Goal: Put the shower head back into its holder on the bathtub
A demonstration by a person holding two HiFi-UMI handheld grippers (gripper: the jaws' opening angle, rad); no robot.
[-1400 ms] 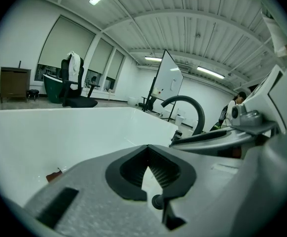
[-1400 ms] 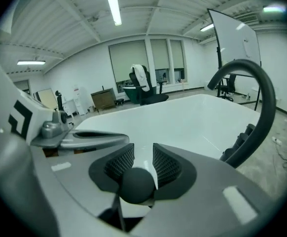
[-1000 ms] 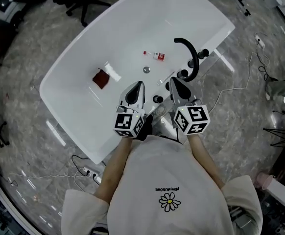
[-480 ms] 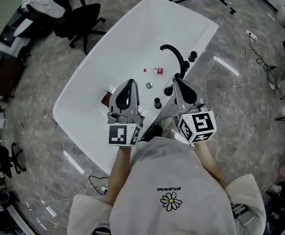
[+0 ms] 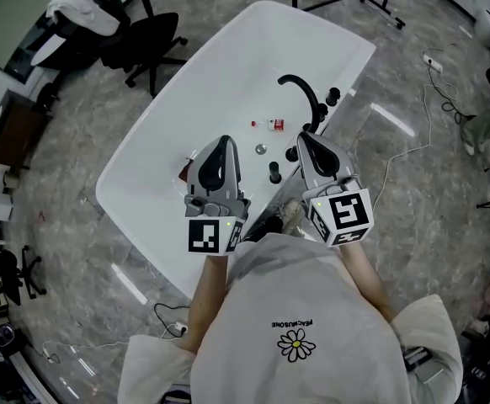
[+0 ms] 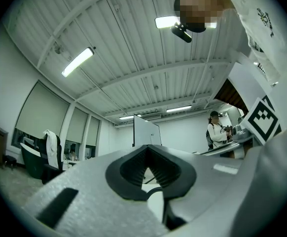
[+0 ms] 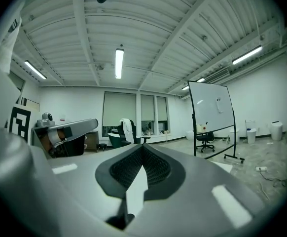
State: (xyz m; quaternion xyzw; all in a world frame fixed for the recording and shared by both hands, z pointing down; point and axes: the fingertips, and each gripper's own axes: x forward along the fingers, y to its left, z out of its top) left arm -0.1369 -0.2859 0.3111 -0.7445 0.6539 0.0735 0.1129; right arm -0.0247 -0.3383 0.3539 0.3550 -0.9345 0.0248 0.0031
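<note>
Holding both shut and empty, I see my left gripper [image 6: 147,154] with its black ribbed rubber pads pressed tip to tip inside smooth grey plastic jaws. My right gripper [image 7: 142,154] is closed the same way, with nothing between the pads. From above, both point out over the glossy white oval bathtub [image 5: 228,66], side by side and apart.

Past the right one's tip rises the matt black arched tap spout [image 5: 302,93], with round black knobs [image 5: 274,173] near its foot. On the tub floor lie a small red-and-white bottle [image 5: 272,124] and a round metal drain [image 5: 260,149]. The shower head [image 5: 290,215], as far as I can make out, is the dull silvery piece at the tub's near rim. It sits low between the grippers, half covered by my cream shirt [image 5: 295,310], and I cannot tell whether it is in its holder.

A second ago the grippers were lower, close over that rim piece, and a dark red square thing [image 5: 182,173] lay in full sight on the tub floor. Now the left gripper hides all but its edge.

Grey marbled floor [image 5: 430,192] surrounds the tub, with black office chairs [image 5: 148,40] beyond it. The gripper views mostly show a ribbed white ceiling with strip lights [image 6: 78,61] and a whiteboard on a wheeled stand [image 7: 210,115].
</note>
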